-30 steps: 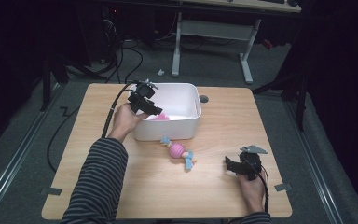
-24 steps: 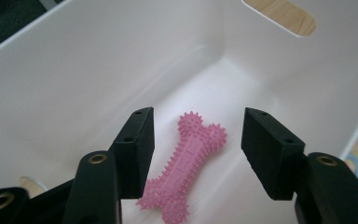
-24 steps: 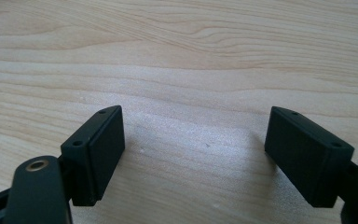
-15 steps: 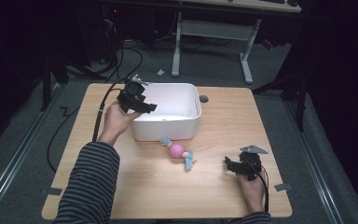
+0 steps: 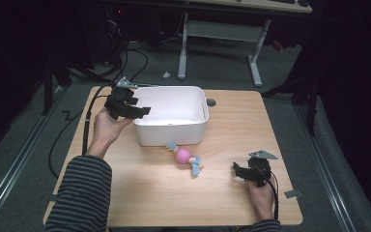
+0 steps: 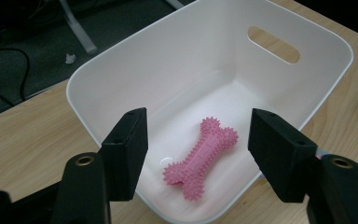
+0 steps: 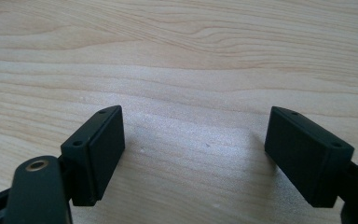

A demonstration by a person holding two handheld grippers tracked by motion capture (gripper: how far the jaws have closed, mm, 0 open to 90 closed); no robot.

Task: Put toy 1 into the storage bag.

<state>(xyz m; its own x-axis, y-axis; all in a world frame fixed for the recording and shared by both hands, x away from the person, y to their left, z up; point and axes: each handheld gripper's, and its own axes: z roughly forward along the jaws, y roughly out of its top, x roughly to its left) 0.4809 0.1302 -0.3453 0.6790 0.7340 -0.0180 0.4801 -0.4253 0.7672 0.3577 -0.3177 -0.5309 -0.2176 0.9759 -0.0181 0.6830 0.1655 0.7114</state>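
The left tongs (image 5: 142, 111) hang over the left rim of the white tub (image 5: 171, 135), which stands on the far middle of the wooden worktop (image 5: 125, 193). Their jaws have just been opening and now stand wide apart with nothing between them. In the left gripper view the left tongs (image 6: 198, 140) look down into the tub (image 6: 121, 60), where a pink spiky bone toy (image 6: 200, 156) lies flat on the floor of the tub, nearer the wall closest to the camera and clear of both jaws. A slot handle is cut into the tub's opposite end wall.

On the worktop just in front of the tub's near wall lies a second toy (image 5: 186, 157), a pink ball with pale blue ends; it is small in the high view, and its ends look like knotted rope, though I cannot be sure. One blue end sits close to the tub wall.

The right tongs (image 5: 236, 171) rest low at the near right of the worktop, well apart from that toy. In the right gripper view the right tongs (image 7: 193, 154) stand wide, with bare wood grain between the jaws.
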